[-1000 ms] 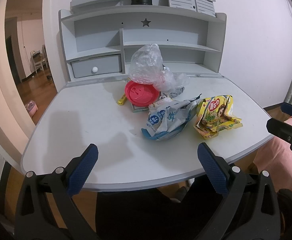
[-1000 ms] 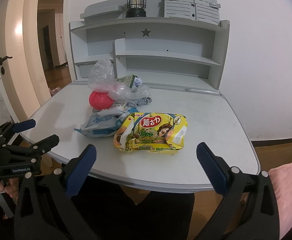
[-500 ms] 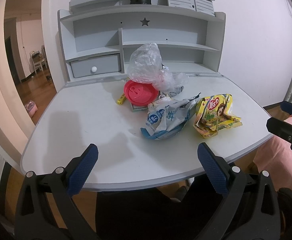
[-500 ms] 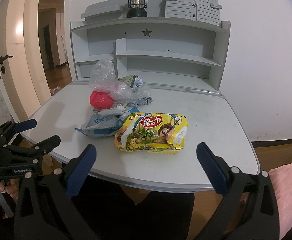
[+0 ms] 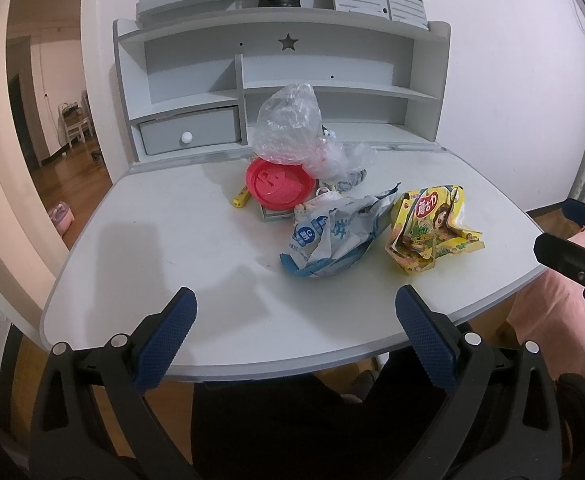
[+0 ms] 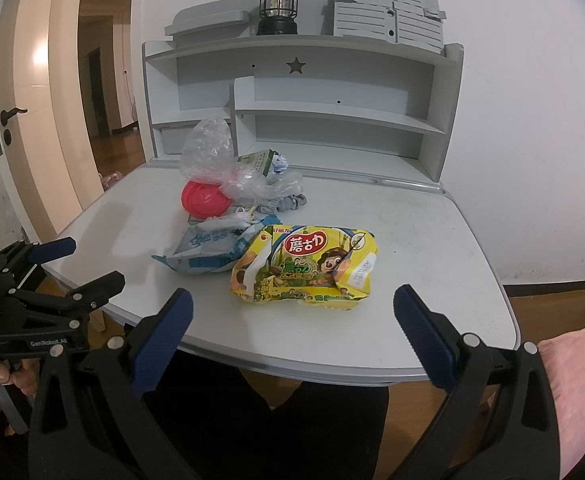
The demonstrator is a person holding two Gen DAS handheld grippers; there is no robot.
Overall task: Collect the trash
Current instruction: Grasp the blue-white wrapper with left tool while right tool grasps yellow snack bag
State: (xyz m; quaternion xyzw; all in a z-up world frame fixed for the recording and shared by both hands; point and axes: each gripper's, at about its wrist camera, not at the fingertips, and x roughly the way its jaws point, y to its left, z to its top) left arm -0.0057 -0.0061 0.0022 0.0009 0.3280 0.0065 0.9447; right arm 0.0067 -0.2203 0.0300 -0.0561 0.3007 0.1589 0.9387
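A pile of trash lies mid-desk: a crumpled yellow snack bag, a blue-and-white wrapper, a red round lid and a clear plastic bag. My left gripper hangs open at the desk's near edge, short of the wrapper, holding nothing. In the right wrist view it shows at the left. My right gripper is open and empty just before the yellow bag, and appears at the far right of the left wrist view.
The grey desk carries a hutch with shelves and a small drawer. A lantern stands on top. A yellow marker lies by the lid. An open doorway is at left. Dark-clothed legs sit under the desk.
Both views have crept slightly closer to the desk. The trash has not moved and both grippers stay open.
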